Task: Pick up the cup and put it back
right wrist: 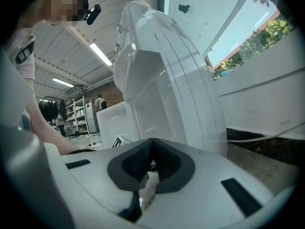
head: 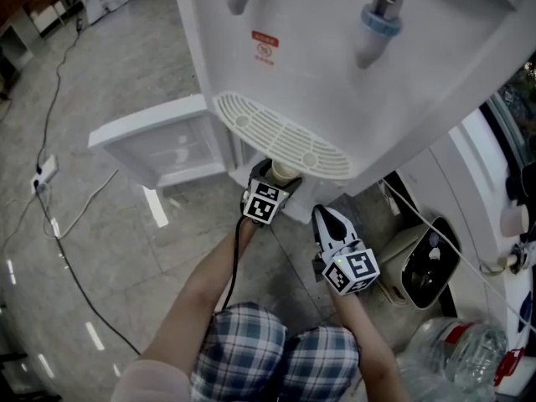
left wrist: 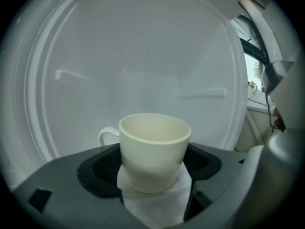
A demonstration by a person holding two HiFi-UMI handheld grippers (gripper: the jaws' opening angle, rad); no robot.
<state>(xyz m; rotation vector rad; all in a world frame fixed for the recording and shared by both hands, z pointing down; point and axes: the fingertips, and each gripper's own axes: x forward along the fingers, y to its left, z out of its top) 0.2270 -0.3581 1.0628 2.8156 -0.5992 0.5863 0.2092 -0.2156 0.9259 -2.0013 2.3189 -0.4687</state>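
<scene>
A cream cup [left wrist: 153, 149] with its handle to the left sits between the jaws of my left gripper [left wrist: 153, 171], which is shut on the cup's lower body. Behind it is the white inner wall of the dispenser cabinet [left wrist: 143, 56]. In the head view the cup [head: 285, 172] and left gripper [head: 270, 187] are just under the drip tray [head: 280, 135] of the white water dispenser [head: 335, 65], at the cabinet opening. My right gripper [head: 323, 216] hangs beside it to the right, apart from the cup. Its jaws [right wrist: 151, 160] are shut with nothing between them.
The cabinet door [head: 159, 141] stands open to the left. Cables and a power strip [head: 43, 172] lie on the floor at the left. A dark-lidded appliance [head: 429, 262] and a large water bottle [head: 456, 350] stand at the right, near a white cord [head: 435, 224].
</scene>
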